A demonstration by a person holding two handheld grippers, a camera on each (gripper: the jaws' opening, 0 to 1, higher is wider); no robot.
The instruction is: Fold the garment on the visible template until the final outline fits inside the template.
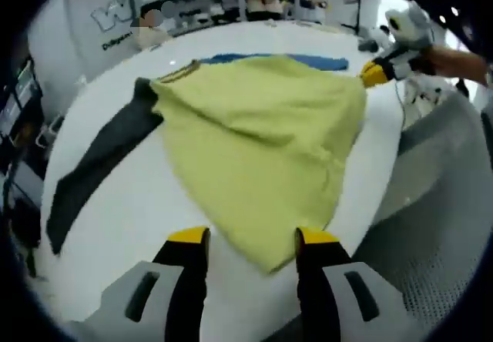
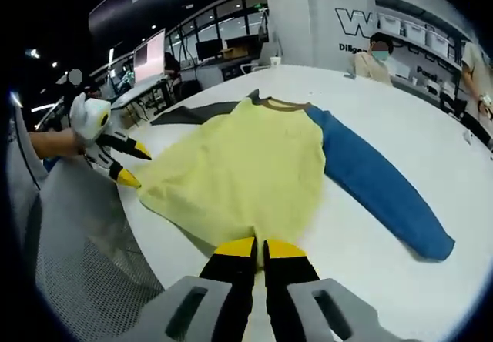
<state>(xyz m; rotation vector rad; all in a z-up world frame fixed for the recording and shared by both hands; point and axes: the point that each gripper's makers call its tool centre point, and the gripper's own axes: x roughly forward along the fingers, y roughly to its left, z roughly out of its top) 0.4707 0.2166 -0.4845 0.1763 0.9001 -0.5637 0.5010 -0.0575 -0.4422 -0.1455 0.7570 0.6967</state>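
Your left gripper (image 1: 253,238) sits at the near edge of the white table (image 1: 139,203) with its yellow-tipped jaws standing wide apart; the hem corner of the garment (image 1: 262,149) lies between them, not yet pinched. In the right gripper view this same gripper (image 2: 132,165) shows at the left, at the hem's other corner, jaws spread.

The garment is a long-sleeved shirt with a yellow-green body, spread flat across the middle of the table, hem along the near edge, brown-trimmed collar (image 2: 281,104) toward the far side. In the left gripper view, its dark grey sleeve (image 1: 92,165) runs out to the left, lying straight on the bare tabletop. The blue sleeve (image 2: 377,180) stretches the other way, toward the table's right side, cuff well clear of the body. I cannot make out a template outline under the cloth.

Your right gripper (image 2: 260,247) has its jaws closed down to a narrow gap on the hem edge, so it appears to hold the cloth there; in the left gripper view it (image 1: 375,72) shows at the body's far right corner.

Expect the shirt to behave as light, limp knit: it'll sag, drag and wrinkle rather than hold a line, and it slides easily on the smooth top. Take it at the hem corners or the shoulder seams, pinching both layers, and lift both ends together so the fold lands square. The sleeves probably want folding in over the body first.
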